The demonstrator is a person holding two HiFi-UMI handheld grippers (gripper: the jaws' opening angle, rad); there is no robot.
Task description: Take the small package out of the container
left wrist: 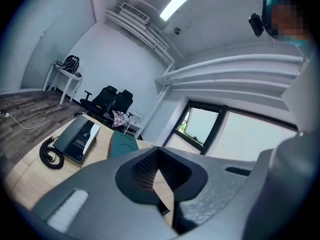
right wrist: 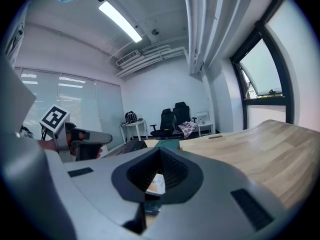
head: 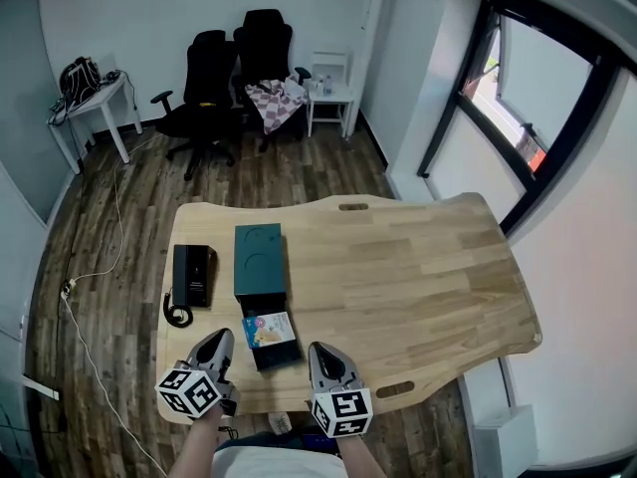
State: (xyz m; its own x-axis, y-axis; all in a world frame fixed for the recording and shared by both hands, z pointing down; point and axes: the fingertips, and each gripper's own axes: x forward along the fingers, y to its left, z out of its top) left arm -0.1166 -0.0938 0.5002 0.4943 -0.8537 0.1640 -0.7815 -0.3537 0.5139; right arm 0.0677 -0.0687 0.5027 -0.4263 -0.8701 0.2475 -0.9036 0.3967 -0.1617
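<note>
Both grippers were held at the near edge of the wooden table (head: 418,267), side by side and pointing fwd across it. The L gripper (head: 217,339) had its jaws pressed together, tips meeting, w/ nothing caught btwn them. The R gripper (head: 320,352) looked the same: jaws closed, tips touching, empty.

The small package (head: 269,330), pale blue w/ some print, lay flat in the black drawer (head: 276,355) that stood pulled out of the green container (head: 259,257). It sat just ahead of both grippers, in the gap btwn them: a bit to the right of the L gripper's tips and to the left of the R gripper's tips, touching neither. In the right gripper view it showed low down, right past the closed tips. The container's green body was further ahead, beyond the package.

A black desk phone (head: 192,275) w/ a coiled cord lay ahead and left of the L gripper, beside the container but apart from it. Far ahead of both, on the floor past the table, stood two black office chairs (head: 214,78).
</note>
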